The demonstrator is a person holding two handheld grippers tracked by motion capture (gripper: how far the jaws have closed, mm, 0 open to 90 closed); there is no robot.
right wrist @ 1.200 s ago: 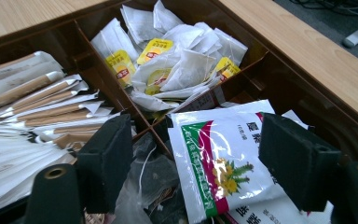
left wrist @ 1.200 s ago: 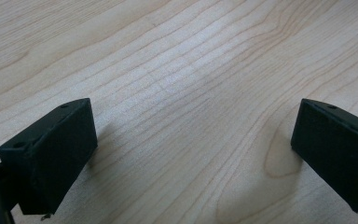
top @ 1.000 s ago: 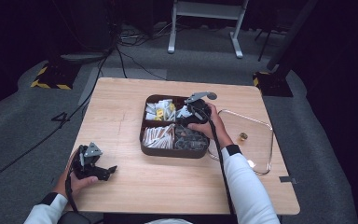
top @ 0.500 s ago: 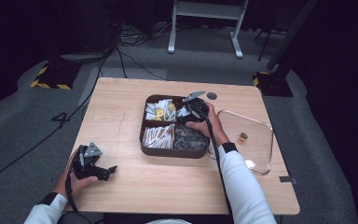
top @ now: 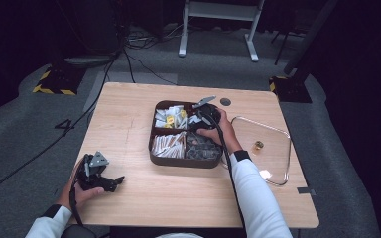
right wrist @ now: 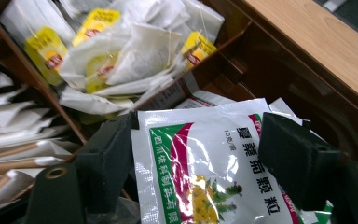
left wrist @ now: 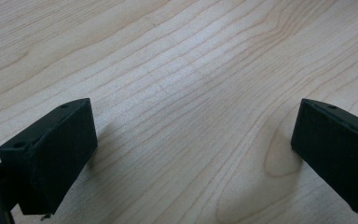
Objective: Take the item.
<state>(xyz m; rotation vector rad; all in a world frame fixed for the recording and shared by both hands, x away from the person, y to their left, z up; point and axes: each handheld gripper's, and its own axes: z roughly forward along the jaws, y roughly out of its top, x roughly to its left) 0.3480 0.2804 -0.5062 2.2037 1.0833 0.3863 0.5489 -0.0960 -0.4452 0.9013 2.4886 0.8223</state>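
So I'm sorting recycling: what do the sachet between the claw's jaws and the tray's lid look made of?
The sachet looks like glossy printed plastic film, going by its crinkles and glare. The lid on the table looks like clear glass or hard plastic; the wood shows through it, and I can't tell which.

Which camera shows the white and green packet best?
The right gripper view: the white and green packet lies close up between the right hand-held gripper jaws, printing readable. In the high view the hand and gripper cover that spot in the tray. The left gripper view shows bare table.
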